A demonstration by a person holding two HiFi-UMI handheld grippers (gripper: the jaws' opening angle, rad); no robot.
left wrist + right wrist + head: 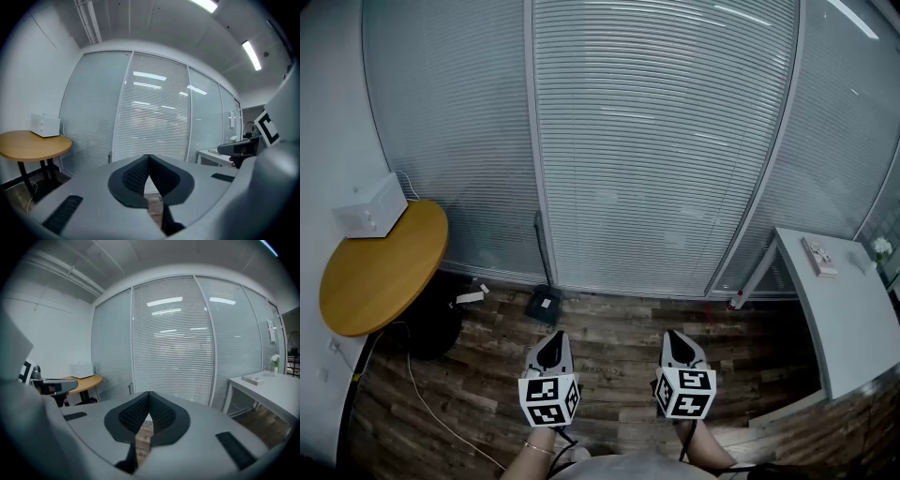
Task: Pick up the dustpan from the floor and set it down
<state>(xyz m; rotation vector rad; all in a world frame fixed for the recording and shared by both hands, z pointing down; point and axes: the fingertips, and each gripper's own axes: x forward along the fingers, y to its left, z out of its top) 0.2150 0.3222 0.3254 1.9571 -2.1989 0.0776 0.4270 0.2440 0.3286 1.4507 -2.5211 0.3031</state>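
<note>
- Currently both grippers hover side by side above the wood floor (619, 361), close to the person, pointing toward the far glass wall (666, 141).
- Left gripper (552, 337): jaws together, tips meeting, nothing between them.
- Right gripper (676, 336): jaws likewise together and empty.
- Dustpan (543, 304) sits on the floor at the foot of the glass wall, handle upright, ahead of the left gripper and apart from both.
- Round wooden table (380, 272) stands at the left with a white box (373, 208) on it; a white desk (848, 319) stands at the right.
</note>
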